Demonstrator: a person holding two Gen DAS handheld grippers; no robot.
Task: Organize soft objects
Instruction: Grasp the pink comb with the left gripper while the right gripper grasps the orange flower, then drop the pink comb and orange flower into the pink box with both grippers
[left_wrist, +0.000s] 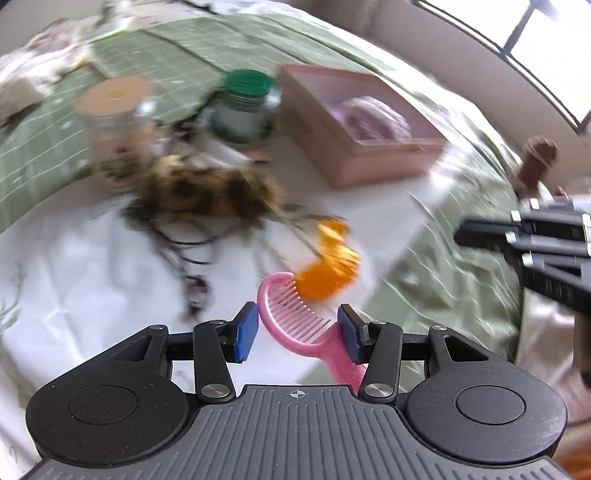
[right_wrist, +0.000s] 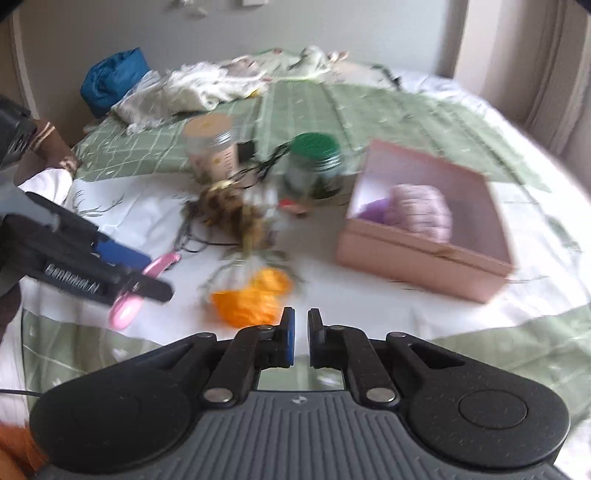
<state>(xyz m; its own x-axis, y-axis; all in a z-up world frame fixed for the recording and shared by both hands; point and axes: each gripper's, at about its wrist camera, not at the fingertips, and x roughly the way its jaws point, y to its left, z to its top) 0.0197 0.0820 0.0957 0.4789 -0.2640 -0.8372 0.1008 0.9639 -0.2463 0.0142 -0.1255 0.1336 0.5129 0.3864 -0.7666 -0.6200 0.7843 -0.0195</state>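
Observation:
My left gripper holds a pink comb between its blue pads, which touch its two ends; it also shows in the right wrist view. My right gripper is nearly shut and empty, just in front of an orange hair clip, which also shows in the left wrist view. A brown furry scrunchie lies among black cords. An open pink box holds a purple soft object.
Two jars stand behind the scrunchie: one with a tan lid, one with a green lid. All lie on a white cloth over a green checked bedspread. Crumpled cloths and a blue bundle sit at the far edge.

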